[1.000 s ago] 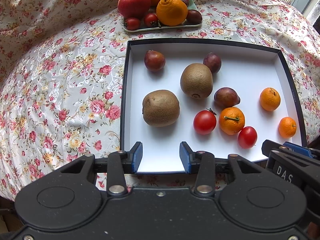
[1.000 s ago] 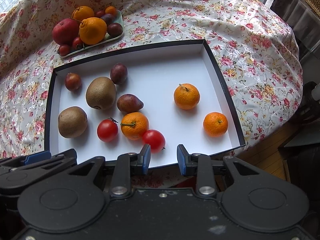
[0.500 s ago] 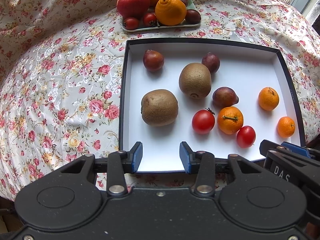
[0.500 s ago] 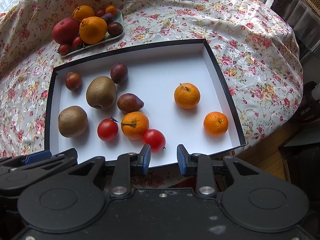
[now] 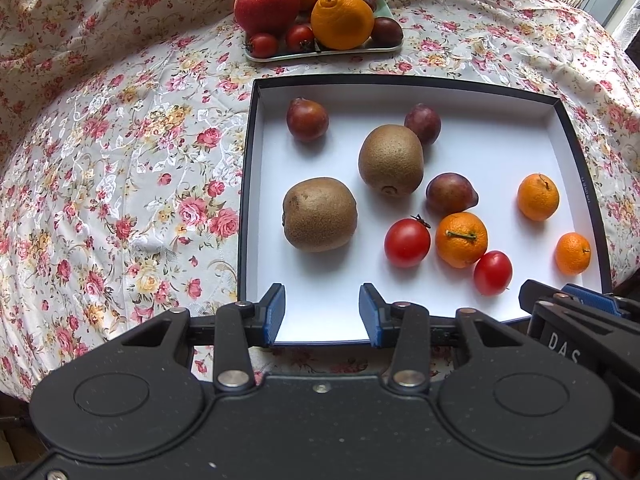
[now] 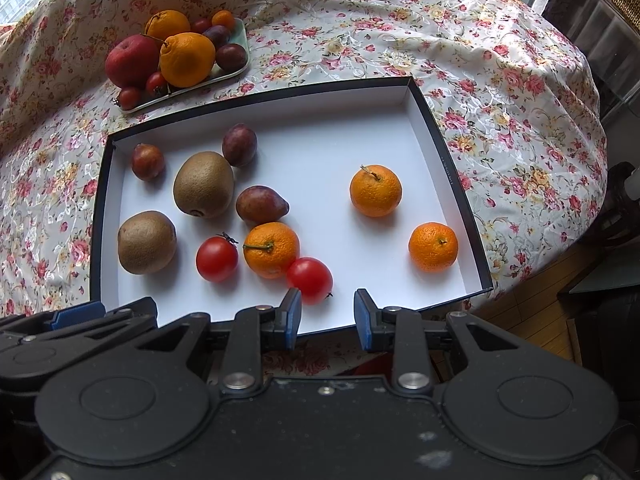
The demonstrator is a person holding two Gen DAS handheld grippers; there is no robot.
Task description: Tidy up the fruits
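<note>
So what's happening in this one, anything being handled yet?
Not yet. Both claws hang empty and open over the near edge of the black-rimmed box: the left claw near the closer kiwi, the right claw just beside a tomato. Loose in the box lie two kiwis, three plums, three mandarins and two tomatoes, unsorted. More fruit is piled on the tray behind it, on the floral cloth.
</note>
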